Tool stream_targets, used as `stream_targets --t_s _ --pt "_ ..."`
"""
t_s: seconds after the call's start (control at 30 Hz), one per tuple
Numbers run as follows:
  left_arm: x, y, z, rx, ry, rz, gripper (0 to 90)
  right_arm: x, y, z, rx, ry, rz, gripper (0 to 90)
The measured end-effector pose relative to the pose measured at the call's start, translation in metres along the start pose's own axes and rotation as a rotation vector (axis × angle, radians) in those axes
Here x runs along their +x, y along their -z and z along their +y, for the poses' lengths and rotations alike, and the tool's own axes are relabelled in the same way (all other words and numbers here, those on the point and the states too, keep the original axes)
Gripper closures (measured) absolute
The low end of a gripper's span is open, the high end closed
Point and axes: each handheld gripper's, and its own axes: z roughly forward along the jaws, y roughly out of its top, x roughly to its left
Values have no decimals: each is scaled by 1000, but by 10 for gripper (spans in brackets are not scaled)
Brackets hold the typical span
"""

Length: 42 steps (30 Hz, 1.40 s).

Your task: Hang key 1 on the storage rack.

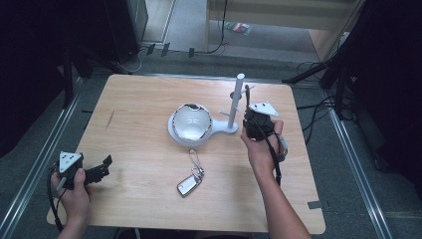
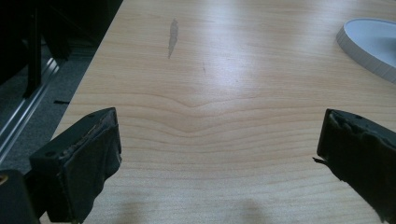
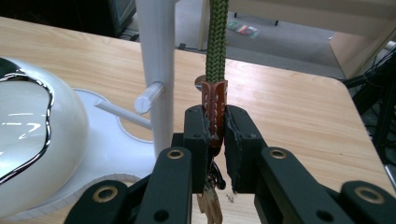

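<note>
Brown leather, stitched in white, sits pinched between the black jaws of the right gripper (image 3: 215, 135): that is the tab of a lanyard (image 3: 215, 109), and the jaws are clamped tight on it. A green braided cord (image 3: 217, 37) rises straight up from the tab and runs out of the top of the right gripper view. Below the jaws something pale, maybe keys, dangles from the tab, too blurred to name.

Just beside the cord stands the white post of the stand (image 3: 156, 70), with a short peg (image 3: 149, 97) sticking out toward the gripper. From the high view the right gripper (image 1: 247, 105) is held upright, close against the right side of the stand (image 1: 236, 102), the hand (image 1: 261, 142) wrapped around its body.

On the stand's flat white base, left of the post, rests a glossy white bowl with a chrome rim (image 1: 190, 122). In front of the stand, nearer the person, a silver key fob on a short strap (image 1: 190, 181) lies flat on the wooden surface (image 1: 139, 99).

Well away from the stand, at the near left corner of the surface, the left gripper (image 1: 105, 167) lies low in the other hand (image 1: 74, 191). Its jaws stand wide apart with bare wood between them, and the edge of the white base (image 2: 369, 44) shows far off in the left gripper view.
</note>
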Motion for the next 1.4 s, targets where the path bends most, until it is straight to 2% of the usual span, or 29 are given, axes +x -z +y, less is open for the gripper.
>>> stream_targets --t_s 0.27,0.53,0.67,0.77,0.8,0.93,0.97,1.07,1.17,1.23,1.3,1.4 --pt "0 0 0 0 0 0 0 5 -2 -2 11 20 31 805" --pt "0 0 0 -1 2 1 0 6 -2 -4 9 22 37 780" --pt "0 0 0 -1 2 1 0 4 -2 -9 44 4 35 772" --pt "0 0 0 0 1 1 0 2 -3 -13 97 -2 51 735" --pt "0 0 0 0 1 1 0 2 -3 -13 97 -2 51 735" --pt "0 0 0 -2 3 -1 0 4 -2 -14 138 25 68 686" --pt "0 0 0 -2 2 -2 0 6 -1 -15 163 42 84 646" --pt "0 0 0 -1 2 -1 0 10 0 -14 213 74 112 612" --pt "0 0 0 -1 3 -2 0 12 1 -13 245 81 137 585" --pt "0 0 0 -1 3 -1 0 16 1 -12 320 84 174 562" --pt "0 0 0 -1 4 -2 0 18 1 -12 336 88 181 559" --pt "0 0 0 -2 5 -3 0 25 0 -12 400 137 215 525"
